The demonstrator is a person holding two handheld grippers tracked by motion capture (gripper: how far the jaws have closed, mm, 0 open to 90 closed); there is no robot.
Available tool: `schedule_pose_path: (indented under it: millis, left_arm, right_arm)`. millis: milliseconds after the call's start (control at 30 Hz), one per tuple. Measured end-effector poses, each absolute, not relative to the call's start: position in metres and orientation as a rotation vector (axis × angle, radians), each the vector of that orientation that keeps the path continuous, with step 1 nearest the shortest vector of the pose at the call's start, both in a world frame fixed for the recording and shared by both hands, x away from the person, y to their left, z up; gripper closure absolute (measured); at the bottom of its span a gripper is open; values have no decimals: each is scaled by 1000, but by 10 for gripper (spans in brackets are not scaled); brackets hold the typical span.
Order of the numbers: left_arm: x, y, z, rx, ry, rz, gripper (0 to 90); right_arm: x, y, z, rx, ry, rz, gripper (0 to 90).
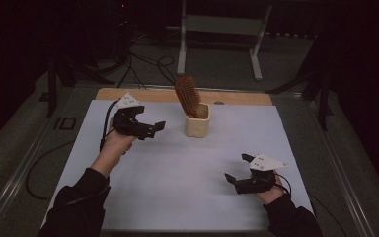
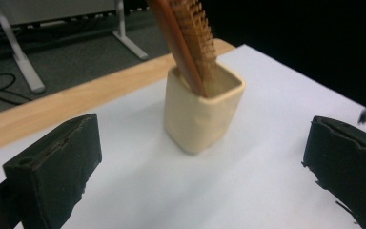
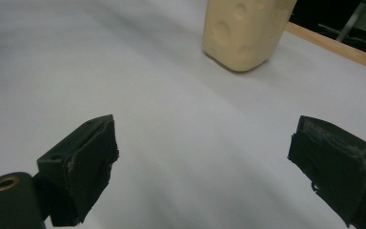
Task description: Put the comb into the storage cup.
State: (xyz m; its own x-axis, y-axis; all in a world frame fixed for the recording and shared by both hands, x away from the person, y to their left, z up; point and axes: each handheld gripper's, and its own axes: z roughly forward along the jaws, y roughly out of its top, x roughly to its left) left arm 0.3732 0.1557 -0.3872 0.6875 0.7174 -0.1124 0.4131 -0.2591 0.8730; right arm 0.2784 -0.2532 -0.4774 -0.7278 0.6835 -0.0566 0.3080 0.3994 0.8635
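Both claws, left (image 1: 150, 129) and right (image 1: 238, 169), stand wide, empty. Brush (image 1: 187, 95) stands in cup (image 1: 198, 123) near desk's (image 1: 177, 173) far edge, long axis near-upright, head up, tilted left.

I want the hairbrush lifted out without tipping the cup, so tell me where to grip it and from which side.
Grip the hairbrush by its bristled head, the part that rises above the cream cup; the handle sits down inside. Come from the left with the open left gripper, which is nearer. Close across the flat wooden back and the bristles, then pull up along its lean.
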Motion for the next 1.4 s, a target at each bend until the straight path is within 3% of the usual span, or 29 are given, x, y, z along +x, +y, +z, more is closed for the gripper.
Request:
schedule_pose_path:
  millis: [633,1400]
  left_arm:
    - [311,192,-428,1934,890,365,0]
    - [262,232,-484,1944,950,418,0]
  right_arm:
    - [276,-253,-480,844,2266,1258,80]
    - [274,-256,-482,858,2263,1250,80]
